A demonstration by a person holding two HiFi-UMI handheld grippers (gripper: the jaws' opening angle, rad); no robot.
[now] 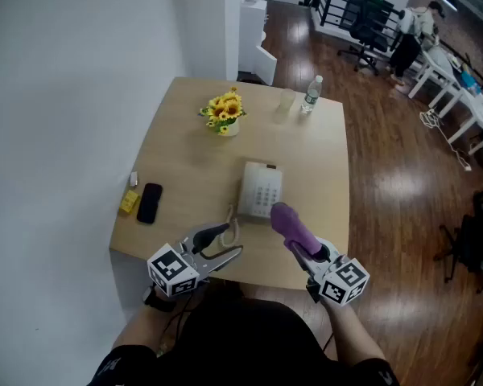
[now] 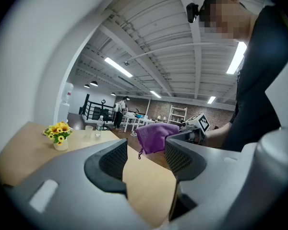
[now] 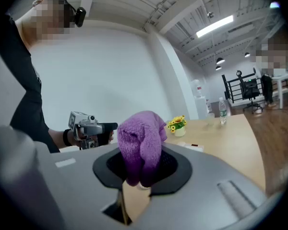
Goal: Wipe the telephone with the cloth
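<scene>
The right gripper (image 1: pixel 300 246) points nearly level over the tabletop's (image 1: pixel 185 135) 6 o'clock edge and clamps the cloth (image 1: pixel 291 223) at the phone's (image 1: pixel 260 190) 5 o'clock. The left gripper (image 1: pixel 233 240), narrowly open and empty, sits at its 7 o'clock.

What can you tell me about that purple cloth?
The purple cloth looks soft and fuzzy, like a knitted towel. It is bunched into a thick roll and pinched by the right gripper, with its loose end sticking out forward. It is over the table, by the near right corner of the telephone. Whether they touch can't be told.
</scene>
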